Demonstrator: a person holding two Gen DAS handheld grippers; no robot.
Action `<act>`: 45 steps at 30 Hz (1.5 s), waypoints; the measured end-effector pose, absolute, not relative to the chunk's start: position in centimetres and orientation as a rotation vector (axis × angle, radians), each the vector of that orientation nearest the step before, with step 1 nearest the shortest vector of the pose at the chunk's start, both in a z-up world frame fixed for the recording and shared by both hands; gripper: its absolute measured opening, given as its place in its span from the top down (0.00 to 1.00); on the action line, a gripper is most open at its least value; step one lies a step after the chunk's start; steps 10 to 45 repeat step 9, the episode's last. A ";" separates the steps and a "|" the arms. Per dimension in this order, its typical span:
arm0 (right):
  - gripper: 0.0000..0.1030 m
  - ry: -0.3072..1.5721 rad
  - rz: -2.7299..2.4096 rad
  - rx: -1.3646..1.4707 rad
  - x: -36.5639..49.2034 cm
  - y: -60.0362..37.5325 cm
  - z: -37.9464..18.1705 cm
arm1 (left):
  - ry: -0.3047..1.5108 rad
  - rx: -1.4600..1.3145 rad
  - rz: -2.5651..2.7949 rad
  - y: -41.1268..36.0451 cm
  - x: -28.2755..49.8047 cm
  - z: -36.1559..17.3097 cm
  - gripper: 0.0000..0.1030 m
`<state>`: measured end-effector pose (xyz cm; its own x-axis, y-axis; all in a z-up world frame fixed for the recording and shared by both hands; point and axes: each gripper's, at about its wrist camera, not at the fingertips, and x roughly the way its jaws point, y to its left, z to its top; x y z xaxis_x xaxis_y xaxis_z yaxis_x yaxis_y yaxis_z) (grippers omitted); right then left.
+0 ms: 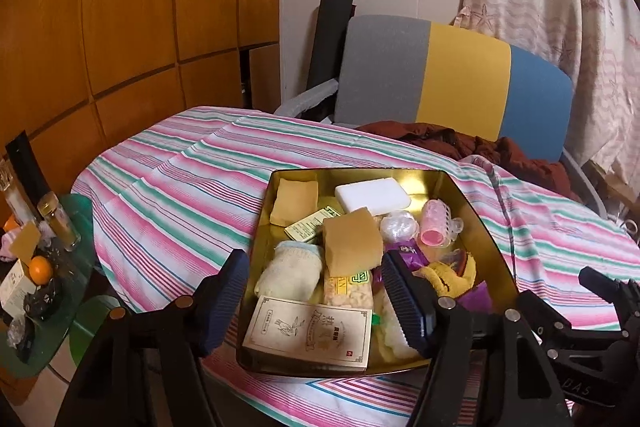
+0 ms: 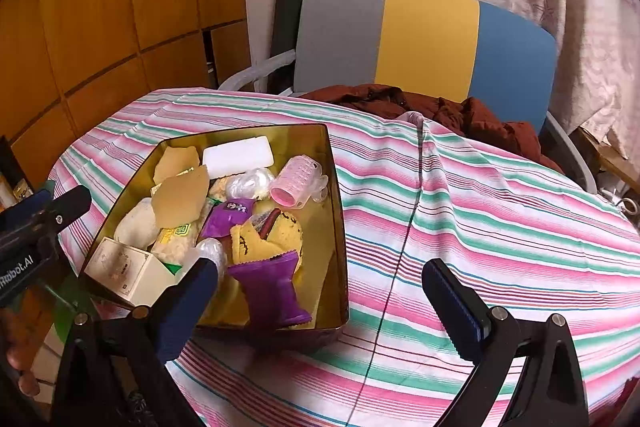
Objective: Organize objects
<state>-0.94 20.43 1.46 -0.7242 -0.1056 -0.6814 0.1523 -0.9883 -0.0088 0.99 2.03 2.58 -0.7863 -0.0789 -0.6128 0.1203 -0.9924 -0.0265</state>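
The gold tin (image 1: 472, 203) sits on the striped tablecloth (image 1: 172, 187) toward the near edge of the table, crowded with small things: a white soap-like block (image 1: 372, 194), a pink hair roller (image 1: 436, 227), two tan cloth squares (image 1: 294, 201), a cream knitted sock (image 1: 290, 269), a printed carton (image 1: 308, 337), a snack packet (image 1: 348, 291), a purple wrapper (image 2: 230, 215), a yellow cloth (image 2: 280, 235) and a purple plastic piece (image 2: 272, 287). Most of this looks light; the cloths and sock are soft and will bunch, so pinch them at a raised fold, while the carton is stiff and best taken across its narrow sides, and the roller is hollow and springy — squeeze gently across the barrel. The wrapper and the clear crinkly bundle (image 1: 396, 227) are probably slippery. The left gripper (image 1: 314, 301) hangs over the tin's near end with its jaws apart, holding nothing, roughly bracketing the carton and snack packet. The right gripper (image 2: 320, 293) also stands wide apart and empty, one finger over the tin's near corner, the other out over bare cloth. Beyond the table stands a grey, yellow and blue chair (image 2: 428, 39) with a brown garment (image 2: 460, 111) on it — and a green side table (image 1: 80, 211) of bottles and oranges lies to the left
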 end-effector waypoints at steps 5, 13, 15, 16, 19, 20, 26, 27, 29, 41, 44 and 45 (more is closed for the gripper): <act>0.00 0.105 -2.788 1.111 -1.0 20.3 1.2 | 0.078 0.938 -2.884 2.1 1.3 2.7 0.37; 0.00 0.107 -2.787 1.119 -1.1 20.2 1.0 | 0.073 0.952 -2.900 2.2 1.2 2.6 0.37; 0.00 0.107 -2.787 1.119 -1.1 20.2 1.0 | 0.073 0.952 -2.900 2.2 1.2 2.6 0.37; 0.00 0.107 -2.787 1.119 -1.1 20.2 1.0 | 0.073 0.952 -2.900 2.2 1.2 2.6 0.37; 0.00 0.107 -2.787 1.119 -1.1 20.2 1.0 | 0.073 0.952 -2.900 2.2 1.2 2.6 0.37; 0.00 0.107 -2.787 1.119 -1.1 20.2 1.0 | 0.073 0.952 -2.900 2.2 1.2 2.6 0.37; 0.00 0.107 -2.787 1.119 -1.1 20.2 1.0 | 0.073 0.952 -2.900 2.2 1.2 2.6 0.37; 0.00 0.107 -2.787 1.119 -1.1 20.2 1.0 | 0.073 0.952 -2.900 2.2 1.2 2.6 0.37; 0.00 0.107 -2.787 1.119 -1.1 20.2 1.0 | 0.073 0.952 -2.900 2.2 1.2 2.6 0.37; 0.00 0.107 -2.787 1.119 -1.1 20.2 1.0 | 0.073 0.952 -2.900 2.2 1.2 2.6 0.37; 0.00 0.107 -2.787 1.119 -1.1 20.2 1.0 | 0.073 0.952 -2.900 2.2 1.2 2.6 0.37; 0.00 0.107 -2.787 1.119 -1.1 20.2 1.0 | 0.073 0.952 -2.900 2.2 1.2 2.6 0.37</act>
